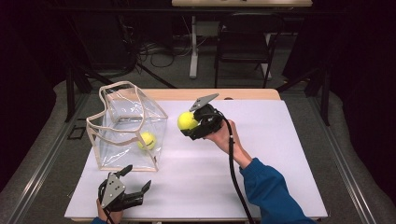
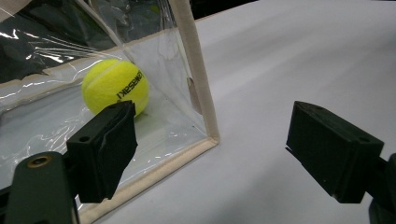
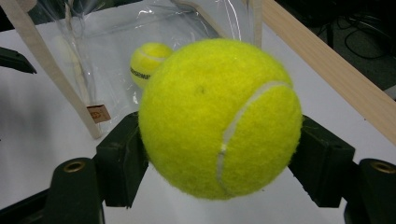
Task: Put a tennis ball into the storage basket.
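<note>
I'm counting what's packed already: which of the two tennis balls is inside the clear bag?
The tennis ball on the bag floor, inside the clear bag. The other tennis ball is outside, gripped in the right gripper above the table.

Two tennis balls (image 1: 187, 121) (image 1: 147, 140), one clear bag (image 1: 122, 114), one table (image 1: 261, 154), two grippers (image 1: 190, 122) (image 1: 136, 178).
</note>
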Tool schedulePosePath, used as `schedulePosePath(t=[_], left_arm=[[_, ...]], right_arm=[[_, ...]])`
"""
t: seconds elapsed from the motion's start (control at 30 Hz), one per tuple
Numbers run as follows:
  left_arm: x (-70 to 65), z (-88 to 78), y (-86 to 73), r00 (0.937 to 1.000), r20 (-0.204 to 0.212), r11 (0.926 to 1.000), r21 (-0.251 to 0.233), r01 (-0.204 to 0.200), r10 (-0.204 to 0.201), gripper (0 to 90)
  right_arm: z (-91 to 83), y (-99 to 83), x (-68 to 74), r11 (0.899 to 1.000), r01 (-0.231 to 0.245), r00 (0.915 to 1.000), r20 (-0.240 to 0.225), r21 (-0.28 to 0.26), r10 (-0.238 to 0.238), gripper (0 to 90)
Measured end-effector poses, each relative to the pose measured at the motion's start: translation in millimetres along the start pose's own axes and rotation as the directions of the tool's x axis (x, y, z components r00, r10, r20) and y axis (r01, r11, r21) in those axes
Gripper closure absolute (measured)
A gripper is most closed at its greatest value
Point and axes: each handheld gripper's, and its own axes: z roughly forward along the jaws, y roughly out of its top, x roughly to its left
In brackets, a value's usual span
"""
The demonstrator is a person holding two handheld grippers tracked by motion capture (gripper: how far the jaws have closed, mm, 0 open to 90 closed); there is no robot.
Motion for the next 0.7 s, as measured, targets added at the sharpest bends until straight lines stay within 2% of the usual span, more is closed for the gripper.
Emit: schedulePosePath(t=[0.57, 0.7], left_arm=[[0.4, -0.7, 0.0, 1.0, 0.004, 1.0, -0.007, 0.001, -0.001, 16.2], [0.3, -0.1, -0.2, 1.0, 0.003, 1.0, -0.004, 0.004, -0.004, 16.2]], right_arm=[[-2.8, 26.1, 9.5, 0.996, 0.016, 0.9997, -0.017, -0.083, -0.017, 26.5], [-3.4, 31.7, 10.5, 0.996, 0.02, 0.9996, -0.02, -0.088, -0.022, 26.5]])
